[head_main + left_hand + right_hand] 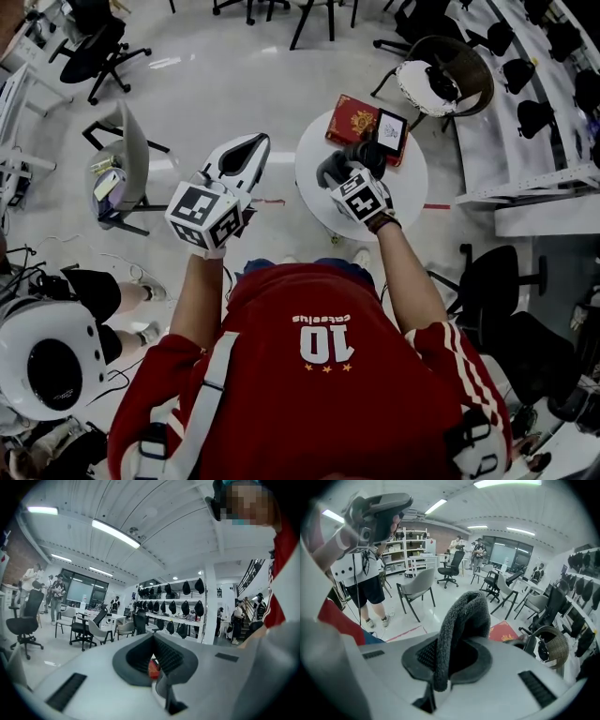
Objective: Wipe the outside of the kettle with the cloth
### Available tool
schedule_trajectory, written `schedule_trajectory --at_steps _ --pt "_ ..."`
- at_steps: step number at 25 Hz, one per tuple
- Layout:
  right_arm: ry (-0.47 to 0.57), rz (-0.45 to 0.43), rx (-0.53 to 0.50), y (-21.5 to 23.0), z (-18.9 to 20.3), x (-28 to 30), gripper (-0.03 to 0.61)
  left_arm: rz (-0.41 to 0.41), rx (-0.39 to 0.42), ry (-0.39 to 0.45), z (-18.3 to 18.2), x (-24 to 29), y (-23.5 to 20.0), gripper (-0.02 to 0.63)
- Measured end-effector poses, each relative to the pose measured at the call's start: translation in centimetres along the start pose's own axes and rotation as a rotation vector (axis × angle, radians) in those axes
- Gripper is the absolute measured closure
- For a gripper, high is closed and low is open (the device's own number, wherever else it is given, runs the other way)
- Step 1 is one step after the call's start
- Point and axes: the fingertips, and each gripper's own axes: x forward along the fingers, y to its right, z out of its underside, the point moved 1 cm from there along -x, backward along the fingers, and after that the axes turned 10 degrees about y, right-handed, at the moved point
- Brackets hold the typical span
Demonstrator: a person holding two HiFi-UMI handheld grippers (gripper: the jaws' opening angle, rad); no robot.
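My right gripper [354, 173] is shut on a dark grey fleecy cloth [336, 165] and hangs over a small round white table [412, 183]. In the right gripper view the cloth [461, 618] stands up in a fold between the pads of that gripper [450, 660] and droops over its front. My left gripper [246, 155] is held up left of the table, off any object; its jaws [152, 663] are shut with nothing in them. I cannot make out a kettle in any view.
A red box [352, 117] and a dark framed tablet [391, 131] lie at the table's far side. A grey chair [131, 155] stands left, a wicker chair [455, 75] behind, a black office chair [497, 277] right. A person in a white helmet [47, 361] sits at lower left.
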Motion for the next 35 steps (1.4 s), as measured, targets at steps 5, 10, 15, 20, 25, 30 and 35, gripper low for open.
schedule_trajectory --at_steps 5,10,15,20,25,30,35 --pt "0.067 0.017 -0.013 1.0 -2.7 0.5 0.534 -0.012 0.005 0.011 -0.4 -0.1 -1.1 0.607" --pt "0.039 0.024 -0.014 0.9 -2.6 0.2 0.534 -0.026 -0.003 0.018 -0.5 -0.7 -1.8 0.607" --pt "0.077 0.034 -0.054 1.0 -4.1 -1.4 0.534 -0.020 -0.013 0.026 -0.5 -0.3 -1.1 0.607" --pt "0.094 0.048 -0.068 2.3 -4.4 -3.7 0.534 -0.017 -0.011 0.023 -0.8 0.6 0.6 0.607" --pt "0.134 0.071 -0.082 4.6 -4.3 -6.5 0.534 -0.027 -0.008 0.018 -0.6 1.9 2.5 0.607" --pt "0.175 0.084 -0.088 7.6 -4.0 -9.4 0.534 -0.034 -0.008 0.006 0.1 4.2 5.2 0.607" --pt "0.201 0.104 -0.078 11.5 -2.9 -12.1 0.534 -0.048 -0.002 0.003 0.6 6.9 7.6 0.607"
